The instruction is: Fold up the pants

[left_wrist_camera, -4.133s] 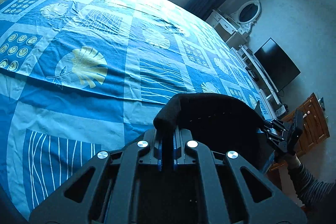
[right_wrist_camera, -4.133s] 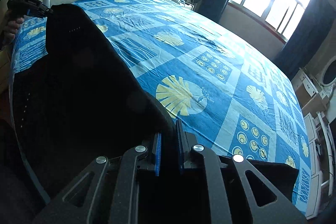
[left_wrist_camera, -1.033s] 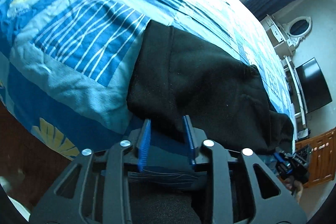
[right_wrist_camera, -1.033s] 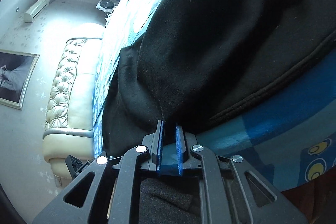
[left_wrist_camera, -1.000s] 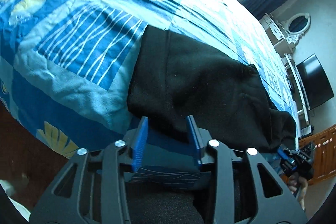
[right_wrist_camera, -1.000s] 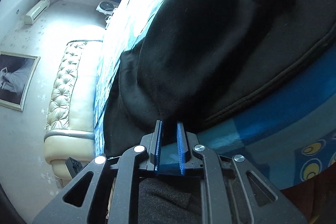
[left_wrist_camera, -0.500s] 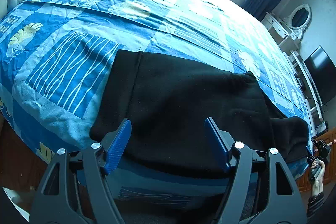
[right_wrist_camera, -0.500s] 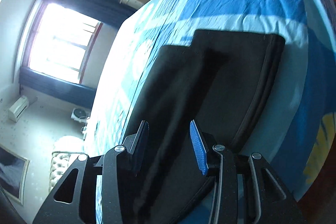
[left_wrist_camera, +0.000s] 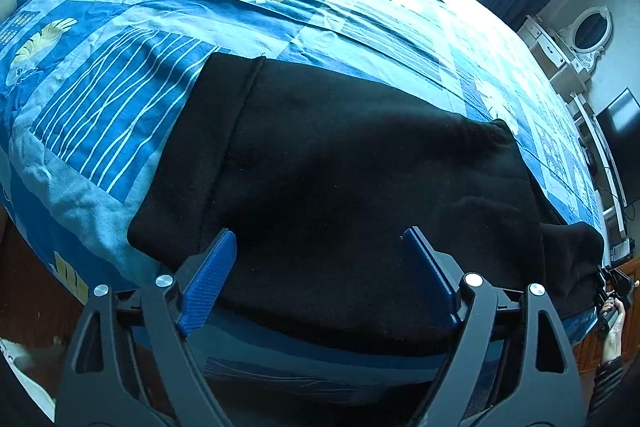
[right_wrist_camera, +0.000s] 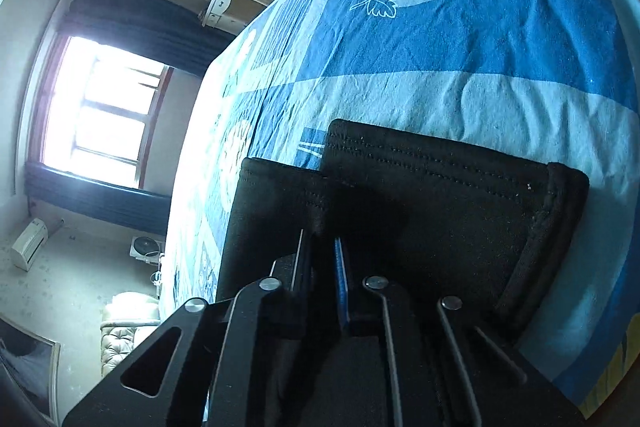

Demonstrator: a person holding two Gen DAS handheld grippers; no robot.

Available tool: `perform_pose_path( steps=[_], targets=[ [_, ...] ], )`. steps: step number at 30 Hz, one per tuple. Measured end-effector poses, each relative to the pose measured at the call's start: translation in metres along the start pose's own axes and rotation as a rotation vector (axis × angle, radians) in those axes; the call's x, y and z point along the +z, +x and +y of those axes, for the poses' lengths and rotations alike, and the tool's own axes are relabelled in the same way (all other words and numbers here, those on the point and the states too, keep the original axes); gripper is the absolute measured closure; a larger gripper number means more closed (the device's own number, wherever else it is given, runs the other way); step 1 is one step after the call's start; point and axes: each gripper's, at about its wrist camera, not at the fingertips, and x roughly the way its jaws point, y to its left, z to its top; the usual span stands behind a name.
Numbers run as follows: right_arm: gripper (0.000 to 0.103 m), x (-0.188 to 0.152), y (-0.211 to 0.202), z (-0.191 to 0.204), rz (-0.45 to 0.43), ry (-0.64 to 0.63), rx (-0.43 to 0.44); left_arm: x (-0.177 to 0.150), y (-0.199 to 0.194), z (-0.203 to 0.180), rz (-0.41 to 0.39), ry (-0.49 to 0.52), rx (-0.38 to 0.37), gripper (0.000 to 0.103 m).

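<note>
Here pants (left_wrist_camera: 340,167) lie beyond left gripper's (left_wrist_camera: 320,247) spread jaws; right gripper (right_wrist_camera: 320,251) pinches them.

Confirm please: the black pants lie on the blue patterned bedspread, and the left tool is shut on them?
Not quite. In the left wrist view the left tool is open, its blue fingers spread wide above the black pants. The pants do lie on the blue patterned bedspread.

A blue patterned bedspread (left_wrist_camera: 120,115) fills mid-frame; a window (right_wrist_camera: 104,115) glows at left, an oval mirror (left_wrist_camera: 591,31) upper right, a television (left_wrist_camera: 622,143) right.
</note>
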Motion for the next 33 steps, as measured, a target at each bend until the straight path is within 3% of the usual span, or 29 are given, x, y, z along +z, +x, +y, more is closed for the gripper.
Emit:
perform_pose_path(
  steps=[5,8,13,15,19,22,24,27,29,33],
  targets=[
    [0.097,0.007,-0.042,0.019,-0.039,-0.099,0.08,0.002,0.002,-0.004,0.007,-0.005,0.02,0.016],
    [0.097,0.012,-0.071,0.01,-0.084,-0.113,0.101,0.002,0.001,-0.004,0.011,-0.022,0.012,0.016],
    [0.097,0.01,-0.063,-0.047,-0.035,-0.097,-0.041,0.0,0.004,-0.005,0.016,-0.022,0.013,0.015],
    [0.097,0.007,-0.053,-0.066,-0.009,-0.055,-0.023,-0.001,0.006,-0.008,0.019,-0.003,0.031,0.014],
    [0.096,0.01,-0.062,-0.067,0.013,-0.055,0.015,-0.002,0.008,-0.013,0.017,0.018,0.049,0.012],
    [0.093,0.02,-0.08,-0.057,-0.025,-0.101,-0.08,-0.003,0.008,-0.013,0.01,0.023,0.053,0.011],
    [0.081,0.028,-0.09,-0.04,-0.075,-0.184,-0.134,-0.004,0.009,-0.013,0.008,0.028,0.056,0.011],
    [0.071,0.04,-0.08,-0.008,-0.071,-0.307,-0.151,-0.003,0.009,-0.014,0.006,0.024,0.056,0.011],
    [0.068,0.047,-0.062,0.016,-0.043,-0.391,-0.132,-0.003,0.009,-0.013,0.003,0.015,0.055,0.01],
    [0.047,0.058,-0.006,0.056,0.07,-0.553,-0.147,-0.004,0.008,-0.012,-0.007,0.005,0.057,0.01]
  ],
)
